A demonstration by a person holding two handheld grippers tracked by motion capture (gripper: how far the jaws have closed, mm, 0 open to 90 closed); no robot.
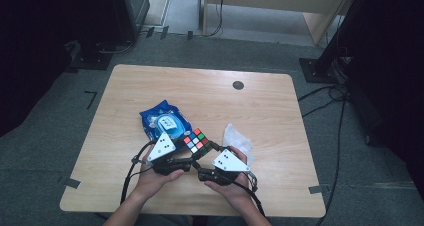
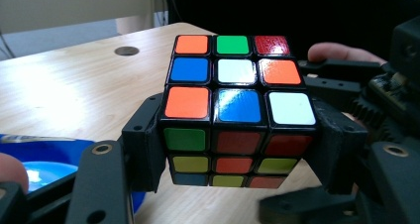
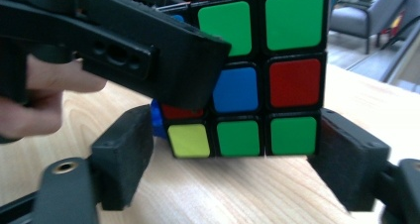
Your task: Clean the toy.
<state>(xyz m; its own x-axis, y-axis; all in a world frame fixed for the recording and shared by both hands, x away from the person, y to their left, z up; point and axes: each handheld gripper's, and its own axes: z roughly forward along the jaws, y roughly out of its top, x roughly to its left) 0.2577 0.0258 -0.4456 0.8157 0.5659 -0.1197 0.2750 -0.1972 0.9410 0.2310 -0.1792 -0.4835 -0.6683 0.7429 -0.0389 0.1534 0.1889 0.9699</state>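
A: Cube [image 2: 237,110] sits clamped in the left gripper [image 2: 237,149], held just above the table [image 1: 210,93] near its front edge, between the two hands

B: Clamped how?

A: Both pads press on its lower side faces in the left gripper view; top face shows orange, green, red along the far row

B: And the right gripper [image 3: 233,164]?

A: Its jaws stand apart either side of the cube's bottom row, with a gap showing at each pad, so it grips nothing. The left gripper's arm crosses in front of it in that view

B: So which step is this?

A: I'd judge a regrip between turns: left holds the cube steady, right is lining up on a layer

B: What does the next move need?

A: The right jaws should close squarely on one layer only, then twist while the left keeps the rest fixed. Off-centre pads would jam the turn

B: Anything nearby?

A: A blue wipes pack [image 1: 164,120] lies just behind the left gripper, and a crumpled white wipe [image 1: 237,138] rests beside the right one, both clear of the cube
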